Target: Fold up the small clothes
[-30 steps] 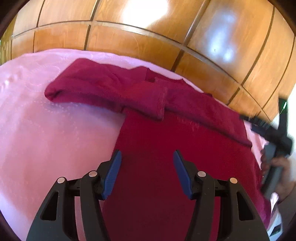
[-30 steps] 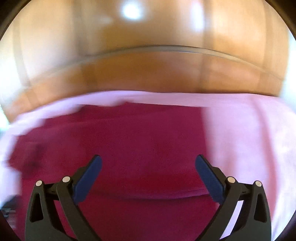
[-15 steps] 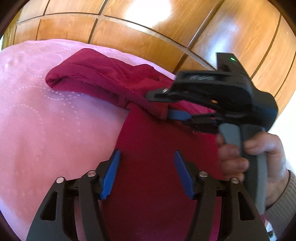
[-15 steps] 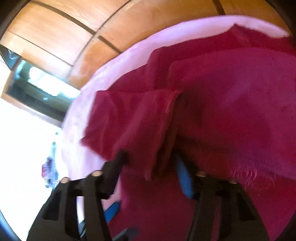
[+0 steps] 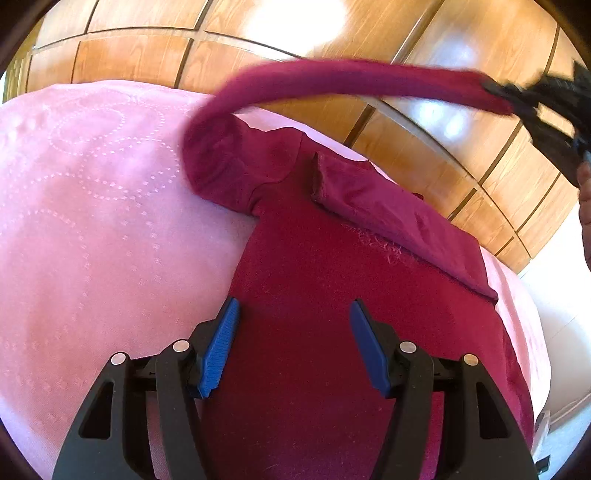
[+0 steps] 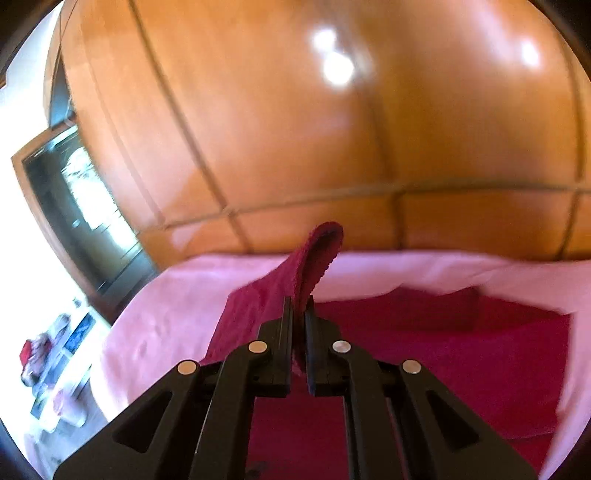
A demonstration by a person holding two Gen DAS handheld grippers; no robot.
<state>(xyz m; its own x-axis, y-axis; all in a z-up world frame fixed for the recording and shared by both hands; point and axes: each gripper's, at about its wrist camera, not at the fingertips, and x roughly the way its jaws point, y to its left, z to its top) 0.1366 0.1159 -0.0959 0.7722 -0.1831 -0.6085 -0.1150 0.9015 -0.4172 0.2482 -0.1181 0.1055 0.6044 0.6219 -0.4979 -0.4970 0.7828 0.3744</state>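
Observation:
A dark red long-sleeved top (image 5: 325,295) lies flat on a pink bedspread (image 5: 92,229). One sleeve (image 5: 399,218) lies folded across its chest. The other sleeve (image 5: 332,79) is lifted and stretched through the air to the right, its cuff held by my right gripper (image 5: 517,98). In the right wrist view my right gripper (image 6: 299,314) is shut on that sleeve's cuff (image 6: 317,254), above the top (image 6: 443,350). My left gripper (image 5: 291,321) is open and empty, low over the top's lower body near its left edge.
A wooden panelled wardrobe (image 5: 332,33) stands right behind the bed. The bedspread (image 6: 177,295) reaches the bed's left edge in the right wrist view, with a doorway (image 6: 85,206) and floor clutter (image 6: 55,369) beyond. A hand (image 5: 585,199) shows at the far right.
My right gripper closed on the left sleeve's cuff and lifted it up and to the right, unfolding the sleeve. My left gripper stayed open over the top's body.

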